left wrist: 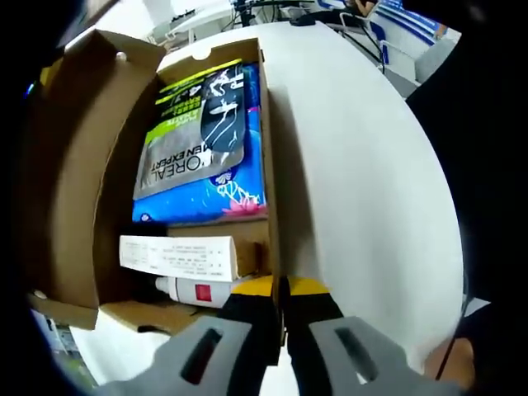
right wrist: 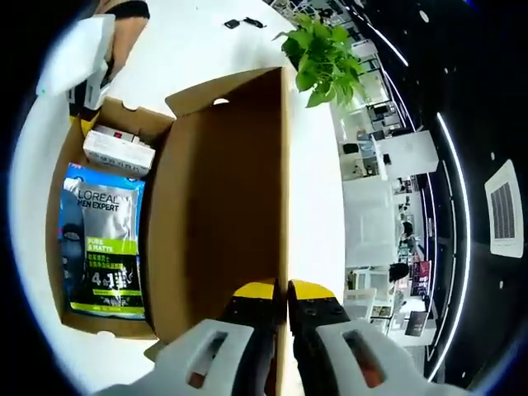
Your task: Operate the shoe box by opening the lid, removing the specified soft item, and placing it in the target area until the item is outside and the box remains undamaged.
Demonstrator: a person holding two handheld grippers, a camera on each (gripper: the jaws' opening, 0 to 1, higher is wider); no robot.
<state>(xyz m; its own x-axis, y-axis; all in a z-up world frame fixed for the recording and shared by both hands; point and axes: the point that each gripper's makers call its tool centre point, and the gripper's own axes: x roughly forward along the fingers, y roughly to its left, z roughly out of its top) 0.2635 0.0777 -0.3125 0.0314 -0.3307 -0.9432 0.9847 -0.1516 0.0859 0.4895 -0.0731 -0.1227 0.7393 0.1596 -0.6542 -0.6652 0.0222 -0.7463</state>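
A brown cardboard shoe box stands open on the white table, its lid swung out to the side. Inside lie a grey L'Oreal Men Expert pouch on a blue soft pack, a white carton and a white bottle with a red label. My left gripper is shut on the box's side wall at the carton end. My right gripper is shut on the free edge of the lid. The pouch, the carton and the left gripper lie beyond it.
The white table spreads wide beside the box. A green potted plant stands past the lid's far corner. Small dark items and cables lie at the table's far edge. A person's hand holds the left gripper.
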